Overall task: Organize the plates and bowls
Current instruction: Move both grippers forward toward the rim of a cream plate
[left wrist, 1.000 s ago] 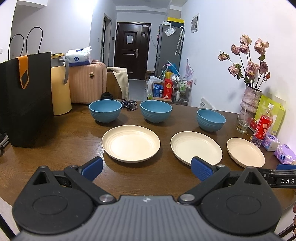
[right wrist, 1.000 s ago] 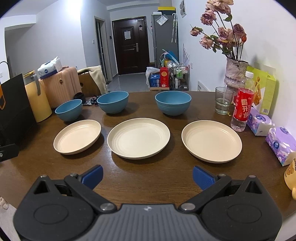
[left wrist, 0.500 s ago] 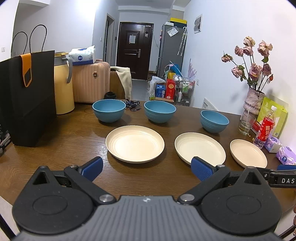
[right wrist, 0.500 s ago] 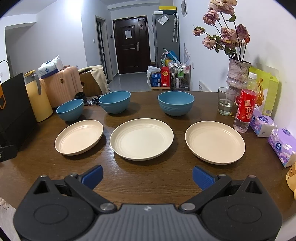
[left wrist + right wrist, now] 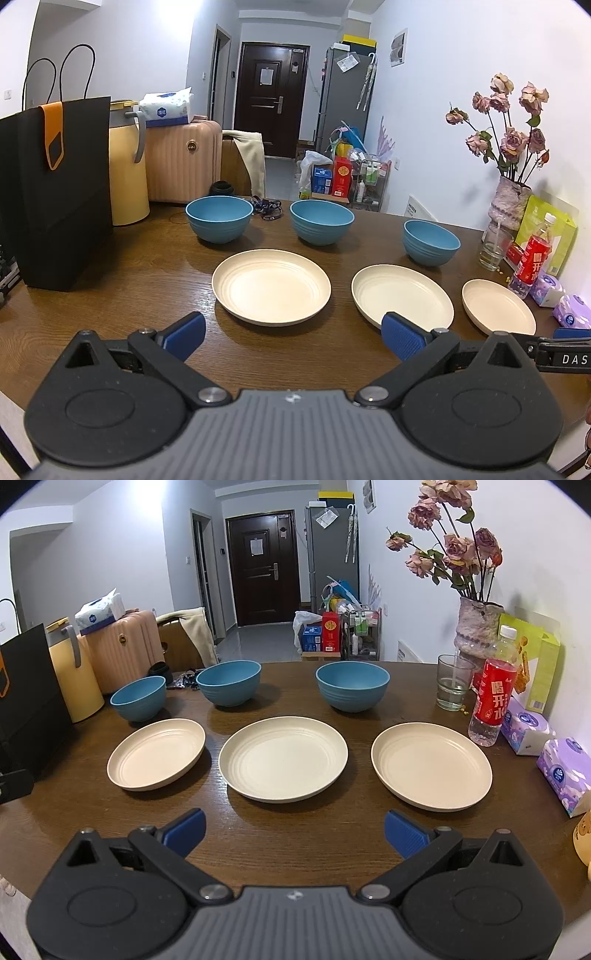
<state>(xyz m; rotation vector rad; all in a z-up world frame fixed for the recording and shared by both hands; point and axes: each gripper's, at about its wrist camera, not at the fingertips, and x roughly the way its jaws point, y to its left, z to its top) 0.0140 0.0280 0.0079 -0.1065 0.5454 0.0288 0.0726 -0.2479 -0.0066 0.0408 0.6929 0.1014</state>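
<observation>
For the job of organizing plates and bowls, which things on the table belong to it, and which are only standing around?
Belong to the job:
three cream plates
three blue bowls

Only standing around:
black bag
yellow jug
glass
red-label bottle
vase of flowers
tissue packs

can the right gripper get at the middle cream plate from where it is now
Probably yes. The right gripper is open and empty, and the middle cream plate lies straight ahead with only bare table between them.
</observation>
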